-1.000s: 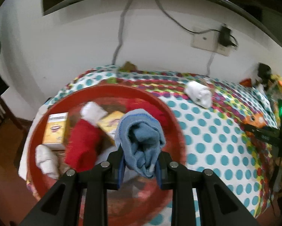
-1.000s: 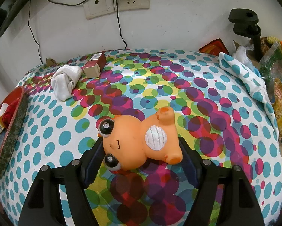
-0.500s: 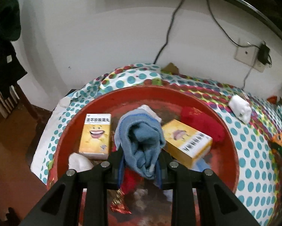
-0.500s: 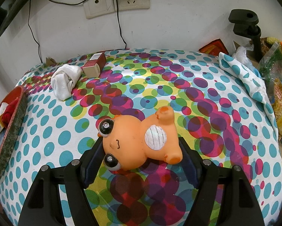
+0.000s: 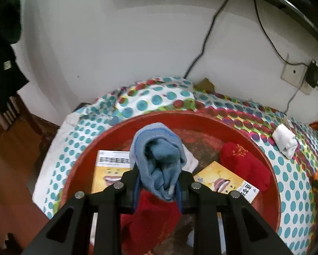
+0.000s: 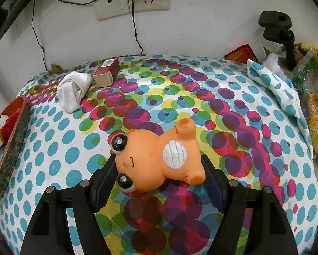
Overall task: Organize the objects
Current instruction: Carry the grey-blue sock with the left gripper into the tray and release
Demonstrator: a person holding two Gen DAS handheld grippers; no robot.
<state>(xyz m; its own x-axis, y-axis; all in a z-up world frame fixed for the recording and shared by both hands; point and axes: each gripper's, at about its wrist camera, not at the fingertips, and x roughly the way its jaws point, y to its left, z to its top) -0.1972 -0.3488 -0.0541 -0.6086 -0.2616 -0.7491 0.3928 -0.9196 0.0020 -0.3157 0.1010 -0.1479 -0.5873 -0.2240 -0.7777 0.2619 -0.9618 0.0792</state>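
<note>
Progress partial: round red tray holding boxes and red socks; left gripper clamping rolled blue sock above it; right gripper gripping orange rubber toy; white sock, small carton left near tablecloth's far edge.

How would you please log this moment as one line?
left gripper: rolled blue sock over round red tray | right gripper: orange rubber toy

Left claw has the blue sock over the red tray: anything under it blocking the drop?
No barrier, but the floor is crowded. Below the blue sock in the left claw, the red tray holds two yellow boxes, a white cloth and red socks; it would land on them.
</note>
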